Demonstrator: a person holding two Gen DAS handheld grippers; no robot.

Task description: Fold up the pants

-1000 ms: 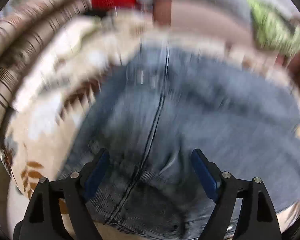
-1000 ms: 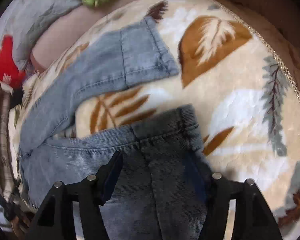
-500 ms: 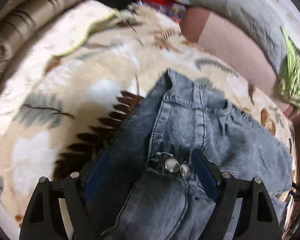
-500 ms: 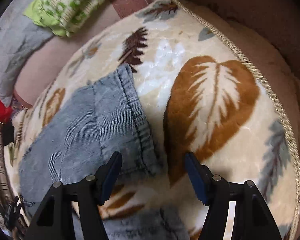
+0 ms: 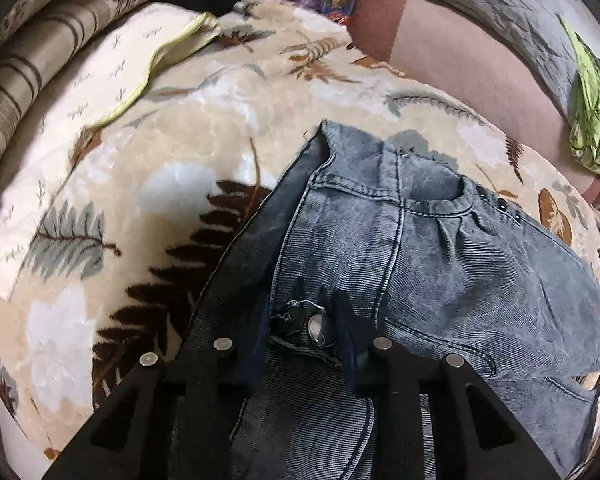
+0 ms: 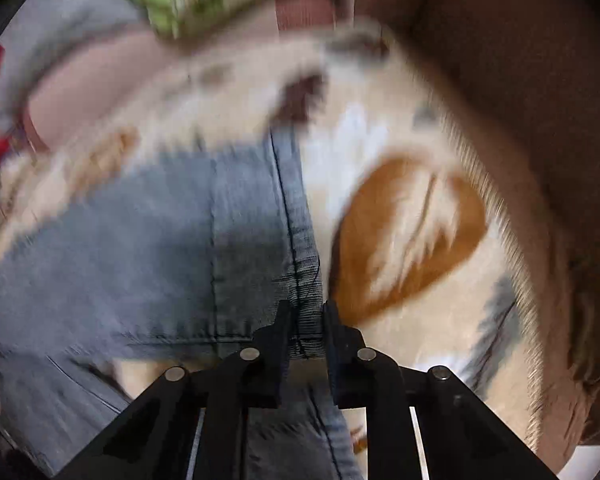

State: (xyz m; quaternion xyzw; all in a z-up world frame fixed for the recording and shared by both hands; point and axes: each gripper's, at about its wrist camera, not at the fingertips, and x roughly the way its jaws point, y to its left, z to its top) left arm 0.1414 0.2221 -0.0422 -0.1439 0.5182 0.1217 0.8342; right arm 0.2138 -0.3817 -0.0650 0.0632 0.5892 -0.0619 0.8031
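Two tongs are closing on one pair of jeans on a leaf-print blanket.
The left tongs are narrowing around the waistband beside its metal button; the right tongs, nearly together, are pinching one leg hem.

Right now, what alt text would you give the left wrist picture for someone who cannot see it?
The left gripper is closing on the waistband of grey-blue jeans, beside their metal button. The jeans lie on a cream blanket printed with leaves.
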